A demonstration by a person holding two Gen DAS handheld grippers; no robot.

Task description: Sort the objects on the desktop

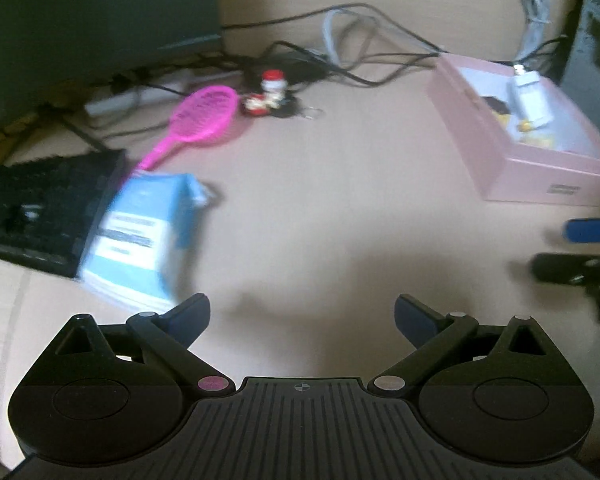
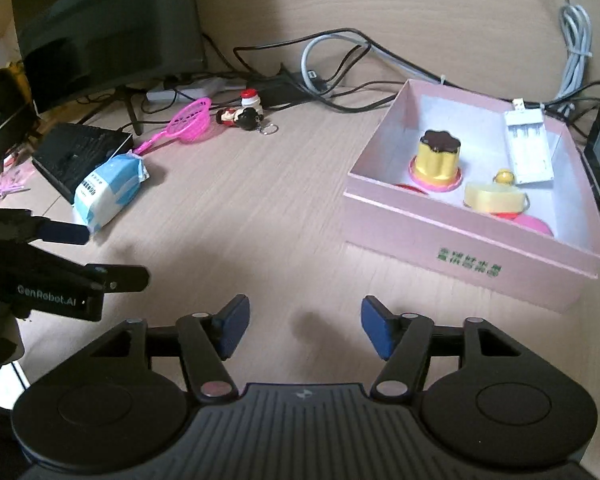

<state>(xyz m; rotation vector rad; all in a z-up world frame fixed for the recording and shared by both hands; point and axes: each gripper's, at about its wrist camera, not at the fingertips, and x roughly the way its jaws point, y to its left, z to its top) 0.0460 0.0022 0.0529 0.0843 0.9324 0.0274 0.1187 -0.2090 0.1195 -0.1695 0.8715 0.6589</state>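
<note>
Both grippers hovered over the desk [image 2: 260, 216] with their fingers spread wide and nothing between them: the left gripper [image 1: 302, 316] near a blue-and-white tissue pack [image 1: 140, 236], the right gripper [image 2: 305, 328] just in front of the pink box [image 2: 460, 236]. The pack lay against a black keyboard [image 2: 76, 156], with a pink toy racket [image 2: 184, 126] touching its far end and small figurines [image 2: 242, 114] beyond. Inside the box sat a yellow pudding toy [image 2: 436, 156], a white charger [image 2: 528, 152] and a small yellow toy [image 2: 496, 196]. Cables [image 2: 340, 76] ran behind, beside a dark monitor [image 2: 108, 28].
</note>
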